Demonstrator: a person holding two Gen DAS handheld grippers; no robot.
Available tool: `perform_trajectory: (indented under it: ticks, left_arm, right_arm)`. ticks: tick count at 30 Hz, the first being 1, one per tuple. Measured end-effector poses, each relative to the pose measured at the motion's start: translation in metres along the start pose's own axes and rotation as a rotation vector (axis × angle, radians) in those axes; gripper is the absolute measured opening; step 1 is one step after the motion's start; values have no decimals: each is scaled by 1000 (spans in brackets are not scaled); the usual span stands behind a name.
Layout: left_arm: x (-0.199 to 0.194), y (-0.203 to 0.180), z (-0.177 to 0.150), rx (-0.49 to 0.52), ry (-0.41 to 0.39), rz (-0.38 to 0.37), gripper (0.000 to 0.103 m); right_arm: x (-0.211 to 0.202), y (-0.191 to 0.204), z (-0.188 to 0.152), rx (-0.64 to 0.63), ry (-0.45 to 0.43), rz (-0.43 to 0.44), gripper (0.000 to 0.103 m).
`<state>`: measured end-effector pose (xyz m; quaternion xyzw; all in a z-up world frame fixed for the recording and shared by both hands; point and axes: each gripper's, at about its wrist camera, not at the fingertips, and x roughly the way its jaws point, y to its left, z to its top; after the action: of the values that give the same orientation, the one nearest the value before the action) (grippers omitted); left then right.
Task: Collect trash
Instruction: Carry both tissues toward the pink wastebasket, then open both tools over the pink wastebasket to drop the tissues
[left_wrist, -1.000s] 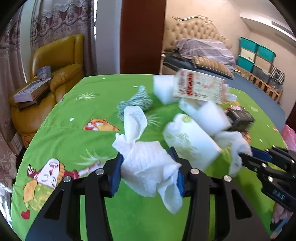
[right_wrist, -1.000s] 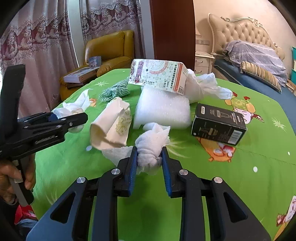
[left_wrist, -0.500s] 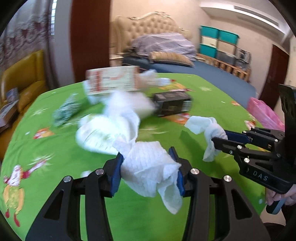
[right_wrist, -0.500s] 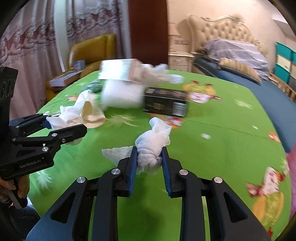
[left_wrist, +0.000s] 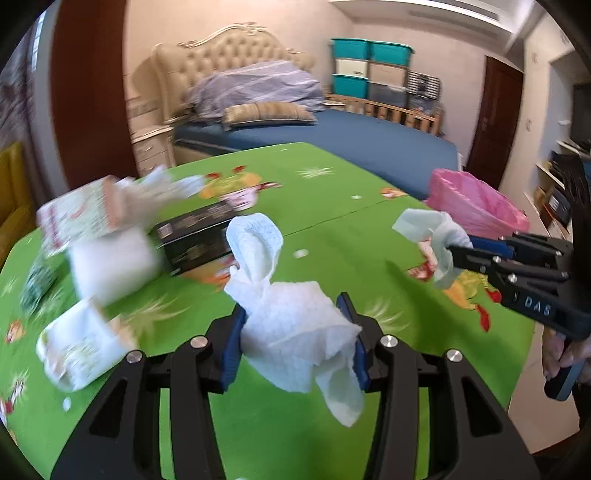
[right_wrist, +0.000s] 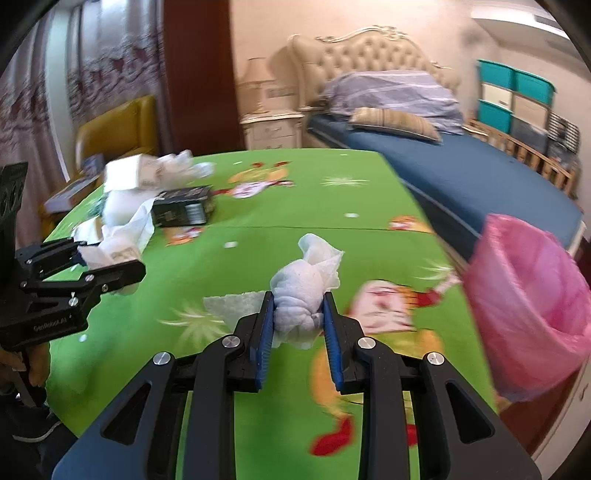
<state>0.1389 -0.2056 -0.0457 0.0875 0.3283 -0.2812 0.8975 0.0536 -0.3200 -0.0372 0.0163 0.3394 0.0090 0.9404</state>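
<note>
Left hand-held gripper (left_wrist: 295, 332) pinching crumpled white paper towel (left_wrist: 291, 332), held above green tabletop (left_wrist: 332, 206). Right hand-held gripper (right_wrist: 297, 317) clamped on balled tissue wad (right_wrist: 299, 295), also above tabletop. Pink trash bag (right_wrist: 528, 302) at tabletop's right edge, near right hand-held gripper. Remaining trash at tabletop's far left: black box (right_wrist: 183, 210), printed carton (left_wrist: 77, 218), foam block (left_wrist: 110, 262), more tissues; blurred.

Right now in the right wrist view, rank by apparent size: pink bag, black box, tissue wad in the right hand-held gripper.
1. pink bag, clearly largest.
2. tissue wad, but it is nearest the camera.
3. black box, farther off, so its rank against the wad is unsure.
</note>
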Motion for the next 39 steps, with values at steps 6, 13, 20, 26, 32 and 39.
perform_trajectory:
  ticks: [6,13,20,26,32,39]
  left_arm:
    - [23,-44,23,83,-4,-68,46]
    - [44,-95,55,149,-37,-134,46]
    - [75,-139,81,197,-23,-213,46]
    - [104,-181,109,247,-8,-289,46]
    - [138,-222,136,276,21,-364,46]
    - [181,-265,169,291,41,-403,46]
  right_arm:
    - [-18,-40,-4,46,-17,-81,26]
    - [-41,-90,-7,119,-57,-180,26]
    - [-49,-136,-7,142,-58,-261,26]
    - [-55,-176,-10,148,-49,-300,26]
    - [-54,-215,-15,147,-25,-344,26]
    - [-42,-251,-18,168,8,-349,26]
